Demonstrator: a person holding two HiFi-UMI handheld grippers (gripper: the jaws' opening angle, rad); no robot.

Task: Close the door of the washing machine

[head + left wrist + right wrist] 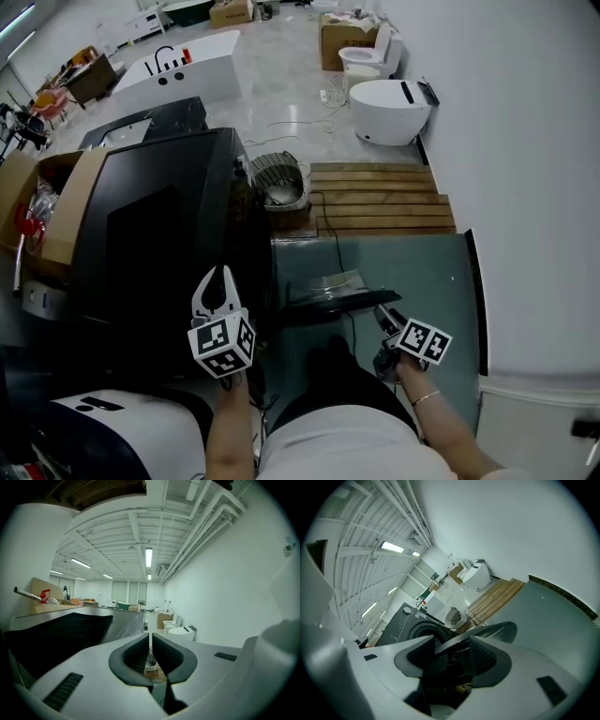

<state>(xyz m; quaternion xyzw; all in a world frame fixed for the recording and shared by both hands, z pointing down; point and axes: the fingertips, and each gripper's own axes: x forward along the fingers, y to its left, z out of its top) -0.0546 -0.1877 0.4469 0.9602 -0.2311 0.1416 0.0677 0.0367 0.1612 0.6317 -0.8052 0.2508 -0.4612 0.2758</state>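
At nine o'clock in the head view sits the black washer [150, 234], with a cardboard box [47, 202] against its far-left side. Just below it, at about seven o'clock, the left gripper [218, 277] points up the picture toward the washer's top. Its jaws are drawn together to a thin slit and have nothing between them.

Right of centre the door [333, 298] is wide open, standing out from the washer's front toward three o'clock over the grey floor. At about five o'clock the right gripper [452, 641] sits close to the door's outer rim with its jaws well apart. In the right gripper view the rim crosses the gap between them, but neither pad looks pressed on it. Beyond it the drum opening [423, 632] gapes uncovered.

By my reading, nothing of the closing is done yet. The right gripper seems placed to start, and the whole swing remains: the door must go back toward nine o'clock and be pressed until it latches.
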